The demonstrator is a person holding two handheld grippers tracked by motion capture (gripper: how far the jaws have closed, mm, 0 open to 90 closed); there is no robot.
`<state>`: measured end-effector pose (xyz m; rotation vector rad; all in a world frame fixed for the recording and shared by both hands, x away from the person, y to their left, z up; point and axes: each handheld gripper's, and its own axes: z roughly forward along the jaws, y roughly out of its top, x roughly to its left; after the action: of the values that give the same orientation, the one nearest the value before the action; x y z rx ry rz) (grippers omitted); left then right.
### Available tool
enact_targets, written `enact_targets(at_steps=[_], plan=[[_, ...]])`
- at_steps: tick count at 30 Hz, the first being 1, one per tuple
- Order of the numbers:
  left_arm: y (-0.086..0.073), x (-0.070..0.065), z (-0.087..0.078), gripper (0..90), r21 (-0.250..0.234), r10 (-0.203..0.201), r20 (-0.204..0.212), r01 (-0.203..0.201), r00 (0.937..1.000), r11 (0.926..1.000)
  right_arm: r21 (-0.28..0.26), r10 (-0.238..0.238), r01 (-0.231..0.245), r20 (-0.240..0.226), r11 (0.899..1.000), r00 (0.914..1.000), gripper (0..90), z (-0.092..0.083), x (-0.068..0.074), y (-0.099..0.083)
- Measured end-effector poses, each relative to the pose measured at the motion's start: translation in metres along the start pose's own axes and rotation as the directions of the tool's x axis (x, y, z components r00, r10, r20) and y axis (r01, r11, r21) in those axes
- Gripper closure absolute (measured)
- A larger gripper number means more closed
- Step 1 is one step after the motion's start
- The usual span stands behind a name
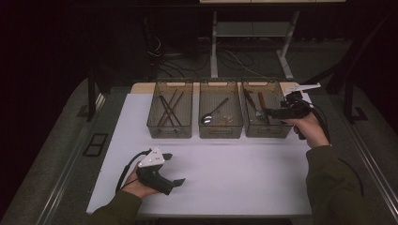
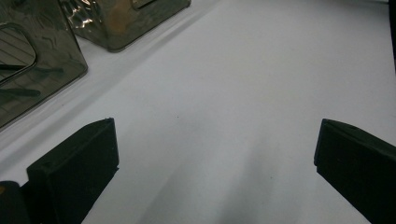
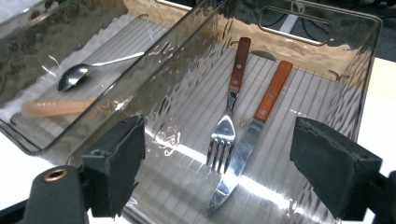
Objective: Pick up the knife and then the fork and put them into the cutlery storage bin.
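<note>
Black and blunt at the bottom of the right gripper view, the two jaws of my right gripper (image 3: 217, 172) stand wide apart with nothing pinched between them, hanging over the right-hand bin (image 3: 327, 98). Below that gap, on the ribbed floor of this clear smoky plastic bin, lie a fork (image 3: 229, 121) and a table knife (image 3: 250, 144), both with reddish-brown wooden handles riveted to the steel. They rest side by side, handles pointing to the far wall, the fork's tines just beside the knife blade; whether they actually touch I cannot quite tell through the glare. From the high view my right gripper (image 1: 268, 113) reaches in over the near right part of that bin (image 1: 265, 131), held in my right hand (image 1: 307, 127). Next door, the middle bin (image 1: 220, 132) holds a metal spoon (image 3: 81, 72) and a pale flat stick (image 3: 58, 107), perhaps wooden. Farther left, the left bin (image 1: 169, 130) contains several dark thin sticks, too dim to name. All three bins stand in a row at the far side of the white table (image 1: 234, 173). Well apart from them, my left gripper (image 1: 178, 174) rests near the table's front left, jaws wide and empty over bare white surface.
</note>
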<state>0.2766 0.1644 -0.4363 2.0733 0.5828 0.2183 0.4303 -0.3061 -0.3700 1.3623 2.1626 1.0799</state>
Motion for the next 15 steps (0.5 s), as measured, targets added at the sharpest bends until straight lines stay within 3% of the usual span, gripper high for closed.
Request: enact_targets(at_steps=[8, 15], plan=[[0.0, 0.001, 0.0, 0.0, -0.002, -0.004, -0.007, 0.004, 1.0, 1.0, -0.043, -0.007, 0.006, -0.005, 0.999, 1.0, 14.0, -0.013, 0.011, -0.015], [-0.001, 0.003, 0.0, 0.0, -0.003, -0.014, -0.012, 0.014, 0.9998, 0.9999, -0.085, -0.044, 0.042, -0.026, 0.995, 0.9987, 14.0, -0.024, 0.025, -0.031]])
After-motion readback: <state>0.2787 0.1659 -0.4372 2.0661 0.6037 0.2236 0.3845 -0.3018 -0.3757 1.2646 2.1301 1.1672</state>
